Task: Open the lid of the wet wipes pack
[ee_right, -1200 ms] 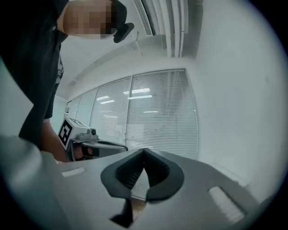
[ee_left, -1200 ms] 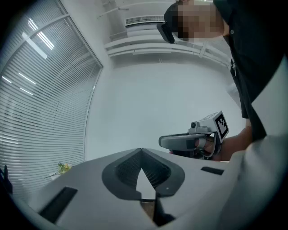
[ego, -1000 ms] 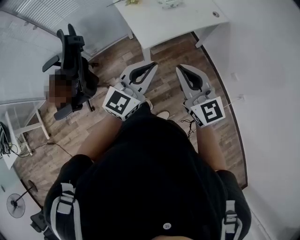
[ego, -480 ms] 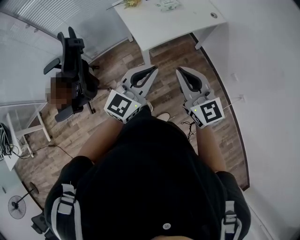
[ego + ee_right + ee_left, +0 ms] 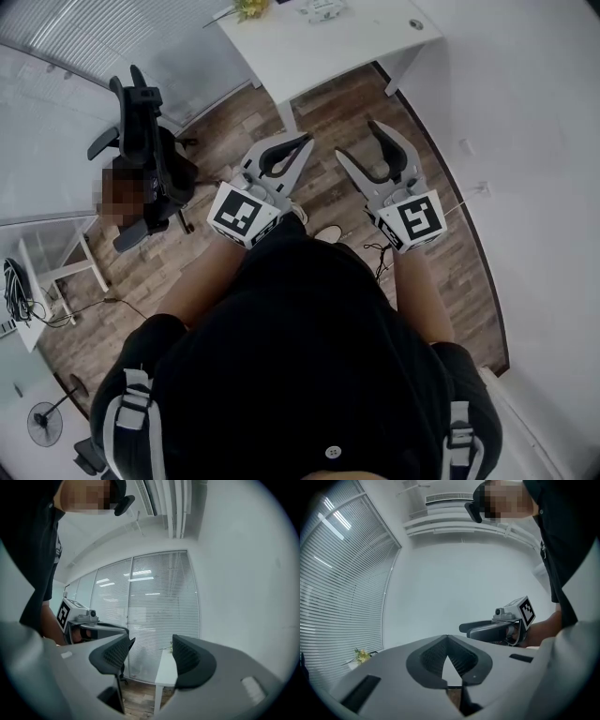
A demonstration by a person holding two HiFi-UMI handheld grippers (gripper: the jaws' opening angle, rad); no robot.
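The wet wipes pack (image 5: 324,8) lies far ahead on the white table (image 5: 309,47), small at the top edge of the head view. Both grippers are held level in front of my body, well short of the table. My left gripper (image 5: 306,140) is shut with nothing in it; in its own view the tips (image 5: 447,638) meet. My right gripper (image 5: 359,139) has its jaws opening, with nothing between them; in its own view the dark pads (image 5: 116,653) stand apart around a view of the table (image 5: 166,668). Each gripper shows in the other's view.
A black office chair (image 5: 148,141) stands on the wooden floor (image 5: 330,103) to the left. Yellow flowers (image 5: 246,7) sit on the table's far left. A white wall (image 5: 525,141) runs along the right. A small fan (image 5: 41,423) and cables lie at lower left.
The right gripper's jaws, shut in both earlier frames, now stand apart. Both grippers and the view have shifted a little toward the table.
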